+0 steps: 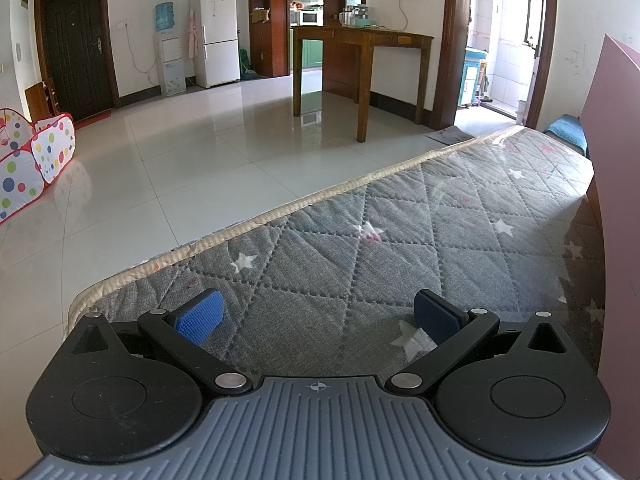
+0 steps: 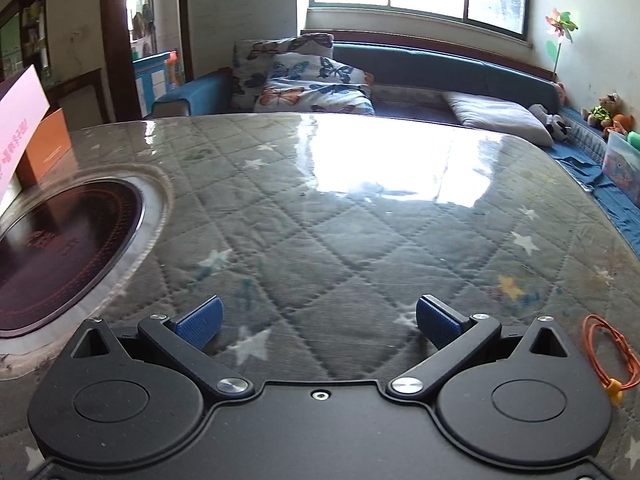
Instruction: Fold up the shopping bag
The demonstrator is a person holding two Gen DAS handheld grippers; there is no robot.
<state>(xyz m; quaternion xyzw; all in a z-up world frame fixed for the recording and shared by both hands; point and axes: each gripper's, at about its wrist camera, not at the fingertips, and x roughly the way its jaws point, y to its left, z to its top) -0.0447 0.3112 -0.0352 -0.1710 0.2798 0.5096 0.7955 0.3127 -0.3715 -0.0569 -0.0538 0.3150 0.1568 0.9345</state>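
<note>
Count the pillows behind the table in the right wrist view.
3. Two butterfly pillows are stacked at the sofa's left end, the upper behind the lower. A plain pillow lies flat further right. Others may be hidden.

Inset round plate [image 2: 60,240] left on table [image 2: 340,220], cord [image 2: 612,352] right

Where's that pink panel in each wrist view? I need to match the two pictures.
Left wrist: pink panel stands upright along the right edge, its dull mauve side showing.
Right wrist: far left edge, upper part, pale pink with print, in front of an orange box; likely the same panel.
Shared landmark: the grey star-quilted cover under both grippers.
</note>
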